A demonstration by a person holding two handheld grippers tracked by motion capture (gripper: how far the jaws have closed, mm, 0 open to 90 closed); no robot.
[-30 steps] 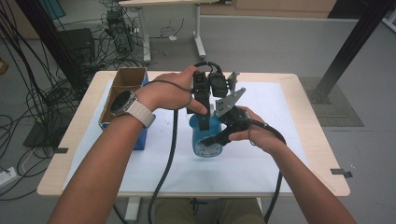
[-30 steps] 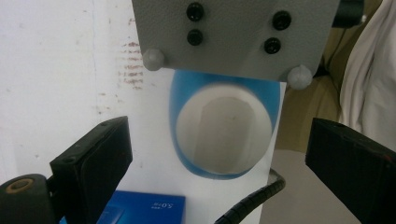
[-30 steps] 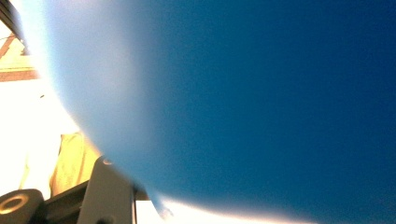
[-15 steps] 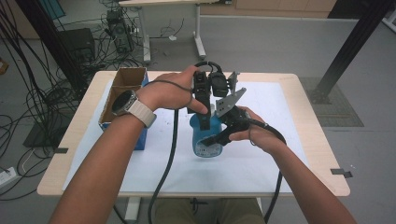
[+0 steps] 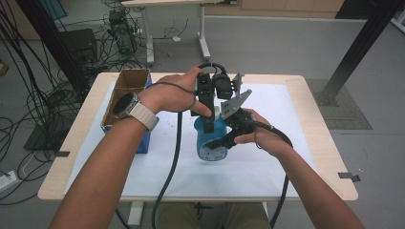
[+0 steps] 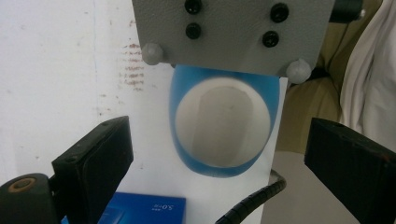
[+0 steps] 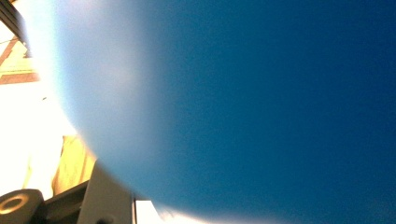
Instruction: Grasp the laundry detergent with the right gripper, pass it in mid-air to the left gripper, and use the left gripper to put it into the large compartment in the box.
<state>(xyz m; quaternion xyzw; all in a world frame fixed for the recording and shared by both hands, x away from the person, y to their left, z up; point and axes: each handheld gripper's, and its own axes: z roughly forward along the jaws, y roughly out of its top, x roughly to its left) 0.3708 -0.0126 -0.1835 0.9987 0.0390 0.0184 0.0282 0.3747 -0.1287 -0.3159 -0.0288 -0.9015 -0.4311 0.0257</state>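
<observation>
**Cup could tip off the right tool**

Your left tool [image 6: 219, 154], jaws spread wide, hangs above the blue plastic cup with white inside [image 5: 210, 140] mid-bench [image 5: 296, 162]. Your right tool [image 5: 224, 141] seems clamped on its side, blurred; a loose hold lets it tip.

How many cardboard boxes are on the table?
1. The open cardboard box stands at the table's left edge, behind the person's left wrist. The forearm may hide something beside it.
</observation>
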